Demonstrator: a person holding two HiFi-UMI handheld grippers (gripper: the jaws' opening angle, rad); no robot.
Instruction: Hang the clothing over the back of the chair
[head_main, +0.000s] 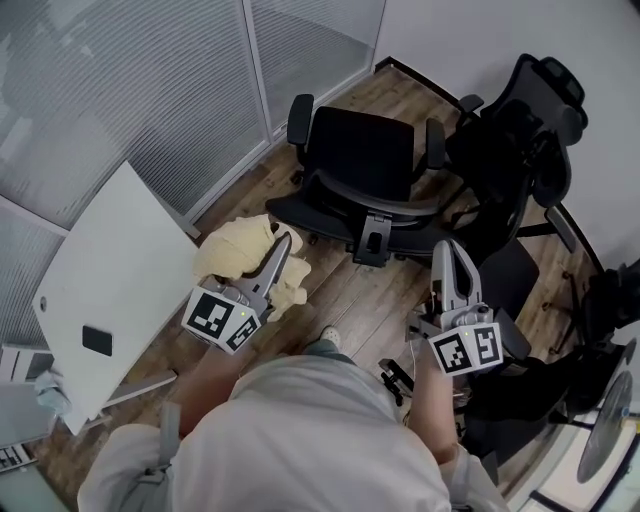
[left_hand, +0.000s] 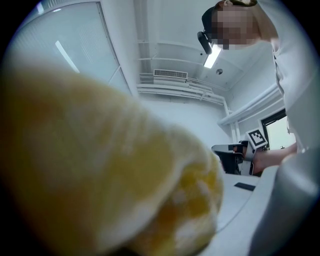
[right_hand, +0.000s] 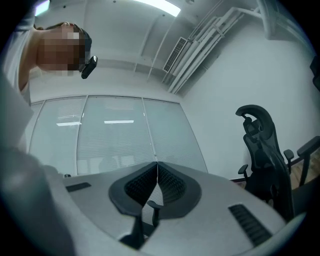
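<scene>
A bundled cream-yellow garment (head_main: 238, 250) hangs from my left gripper (head_main: 282, 245), whose jaws are shut on it just left of the black office chair (head_main: 362, 150). In the left gripper view the blurred garment (left_hand: 100, 165) fills most of the picture and hides the jaws. The chair faces away from me, its backrest (head_main: 372, 205) on the near side, a little ahead of both grippers. My right gripper (head_main: 448, 252) is level with that backrest's right end, shut and holding nothing. In the right gripper view its jaws (right_hand: 156, 167) meet with nothing between them.
A white table (head_main: 110, 270) with a small dark item (head_main: 97, 341) stands at the left. More black chairs (head_main: 520, 130) crowd the right side, one of them (right_hand: 265, 150) also in the right gripper view. Glass partitions (head_main: 150, 80) close the back left. The floor is wood.
</scene>
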